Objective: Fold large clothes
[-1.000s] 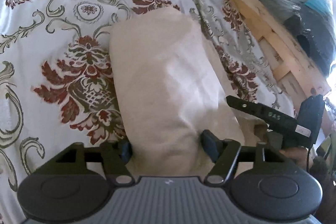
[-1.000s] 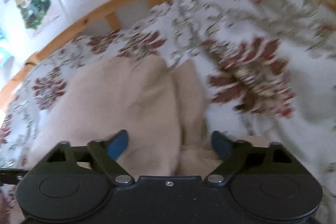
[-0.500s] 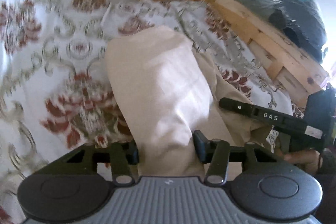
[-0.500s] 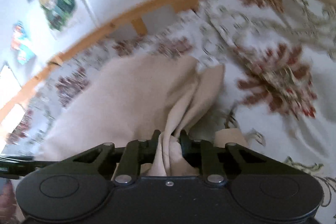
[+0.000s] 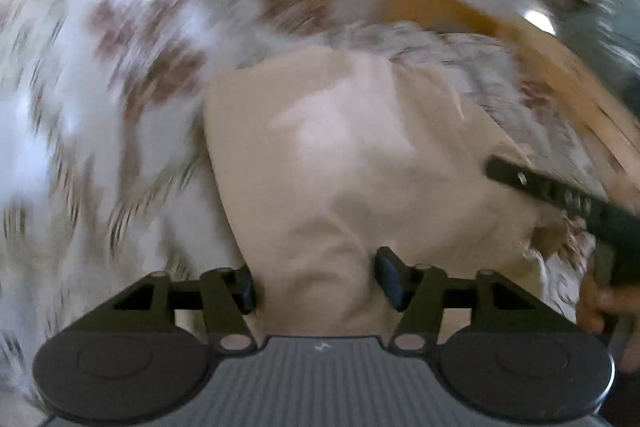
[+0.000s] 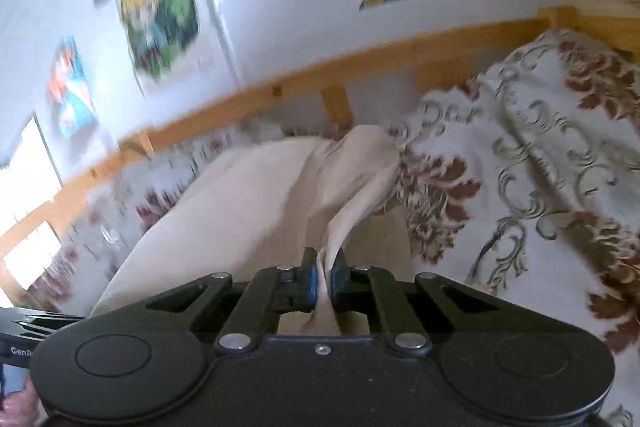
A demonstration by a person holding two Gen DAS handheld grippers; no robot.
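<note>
A large beige garment (image 5: 340,147) lies on a floral bedspread (image 5: 100,107). My left gripper (image 5: 316,279) has a thick bunch of its near edge between the fingers; both pads touch the cloth while the jaws are opening a little. In the right wrist view my right gripper (image 6: 323,275) is shut tight on a thin fold of the garment (image 6: 240,207), which rises taut from the bedspread (image 6: 520,167). In the left wrist view the right gripper shows as a black bar (image 5: 560,195) at the right, held by a hand (image 5: 596,303).
A wooden bed frame (image 6: 280,87) runs along the far side of the bed, also in the blurred left wrist view (image 5: 440,3). Colourful posters (image 6: 160,11) hang on the white wall. Dark bundles (image 5: 592,7) are piled at the far right.
The right jaws have closed from wide open onto a fold of the garment. Both grippers have risen and tilted up, so the cloth is pulled taut and more wall is in view.
</note>
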